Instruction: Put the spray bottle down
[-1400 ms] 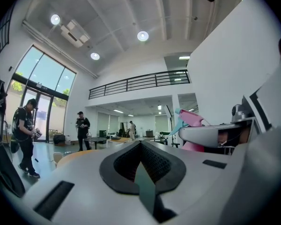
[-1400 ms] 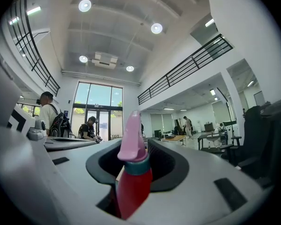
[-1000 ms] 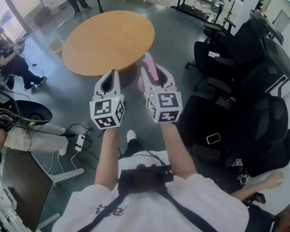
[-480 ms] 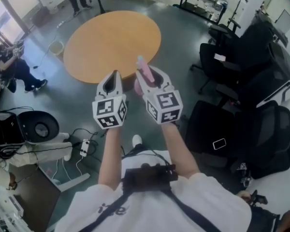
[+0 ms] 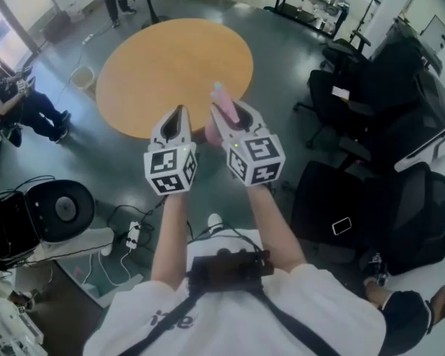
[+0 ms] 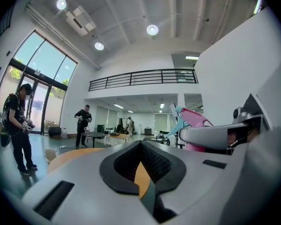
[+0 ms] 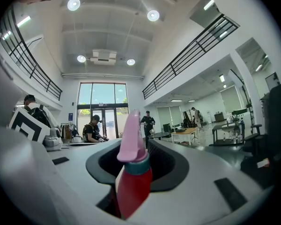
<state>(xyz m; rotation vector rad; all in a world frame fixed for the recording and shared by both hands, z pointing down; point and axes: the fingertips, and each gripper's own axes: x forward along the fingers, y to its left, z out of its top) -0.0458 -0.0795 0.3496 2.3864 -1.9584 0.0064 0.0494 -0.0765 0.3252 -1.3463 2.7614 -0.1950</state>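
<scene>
Transport step: right gripper [image 5: 233, 114] is clamped, approx. half open, on the pink spray bottle [image 5: 222, 99], upright in the air. Left gripper [image 5: 176, 119] is nearly closed and empty. Next, I think: forward to the round table [image 5: 163, 58] at 12 o'clock, lower, release.

The left gripper [image 5: 176, 116] and right gripper [image 5: 234, 114] have advanced together to the round table [image 5: 163, 65], bringing the pink bottle [image 5: 221, 99] in the right's jaws over its near edge.
</scene>
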